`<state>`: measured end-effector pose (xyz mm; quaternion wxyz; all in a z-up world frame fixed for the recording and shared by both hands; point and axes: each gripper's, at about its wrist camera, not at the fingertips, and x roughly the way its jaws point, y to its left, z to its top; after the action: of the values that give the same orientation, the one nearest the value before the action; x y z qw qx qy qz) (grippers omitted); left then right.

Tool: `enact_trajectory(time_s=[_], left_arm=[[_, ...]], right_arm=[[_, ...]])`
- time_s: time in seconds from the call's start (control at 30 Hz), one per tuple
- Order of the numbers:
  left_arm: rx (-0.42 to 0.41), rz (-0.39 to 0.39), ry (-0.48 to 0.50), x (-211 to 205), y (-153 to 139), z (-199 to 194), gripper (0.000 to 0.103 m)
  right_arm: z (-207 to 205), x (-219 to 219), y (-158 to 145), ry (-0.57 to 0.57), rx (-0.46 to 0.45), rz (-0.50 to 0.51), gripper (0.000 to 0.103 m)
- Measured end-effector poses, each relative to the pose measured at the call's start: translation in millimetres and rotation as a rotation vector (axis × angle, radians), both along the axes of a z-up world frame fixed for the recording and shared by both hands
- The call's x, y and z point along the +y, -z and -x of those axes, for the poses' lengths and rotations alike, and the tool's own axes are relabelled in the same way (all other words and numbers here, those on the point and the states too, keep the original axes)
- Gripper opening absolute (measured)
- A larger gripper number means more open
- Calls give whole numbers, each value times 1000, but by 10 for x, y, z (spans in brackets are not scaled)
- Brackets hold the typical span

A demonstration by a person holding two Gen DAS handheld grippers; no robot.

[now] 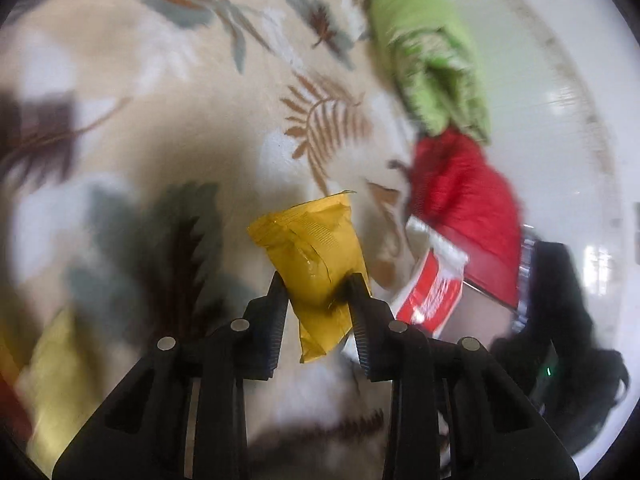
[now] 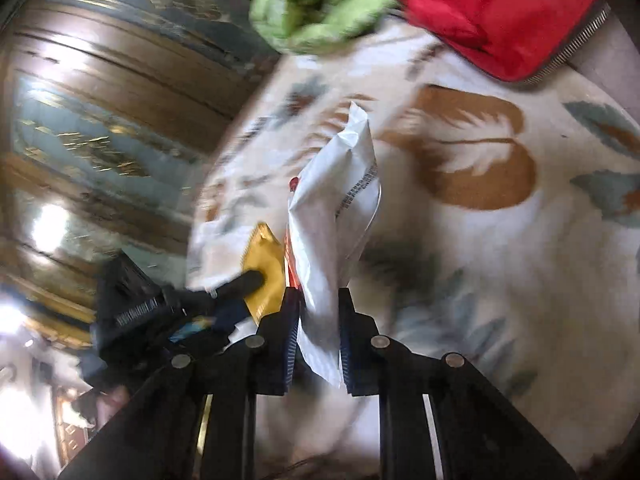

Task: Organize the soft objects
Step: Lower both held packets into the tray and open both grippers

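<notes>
A cream leaf-patterned rug (image 1: 160,120) lies beside glossy white floor (image 1: 560,120) (brightly lit).

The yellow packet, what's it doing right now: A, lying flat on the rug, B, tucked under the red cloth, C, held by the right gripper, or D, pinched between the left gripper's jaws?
D: the yellow packet sits clamped between the jaws of the left gripper, lifted above the patterned rug; the right gripper holds a white packet instead.

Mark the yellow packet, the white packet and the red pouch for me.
yellow packet (image 1: 310,248): left wrist view, mid-body.
white packet (image 2: 336,216): right wrist view, mid-body.
red pouch (image 2: 496,8): right wrist view, fabric centre.
</notes>
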<state>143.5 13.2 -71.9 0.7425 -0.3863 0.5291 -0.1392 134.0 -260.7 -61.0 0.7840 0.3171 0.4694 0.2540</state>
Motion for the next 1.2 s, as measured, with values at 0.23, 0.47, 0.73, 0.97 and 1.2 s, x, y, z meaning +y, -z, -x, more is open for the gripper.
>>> enact_trajectory(time_s=[0.23,0.47,0.73,0.97,1.2], left_arm=[[-138,42,-109,735,-514,1174,27],[-192,-60,-241,1451,-728,1958,24],[-140,-42,-287,1794,-417,2315,19],[-102,-37,-287,1848,-303,2412,19],[-168,-158,-291,1732,-426,2622,56]], right_arm=[[377,932,-605,-263,-91,-7,17],[852,2017,-584,-488,-94,130,17],[1020,2473,-312,-527,-99,349,17],[1069,2407,-234,-505,-62,321,23],[1158,2219,-364,-420,-107,272,62]])
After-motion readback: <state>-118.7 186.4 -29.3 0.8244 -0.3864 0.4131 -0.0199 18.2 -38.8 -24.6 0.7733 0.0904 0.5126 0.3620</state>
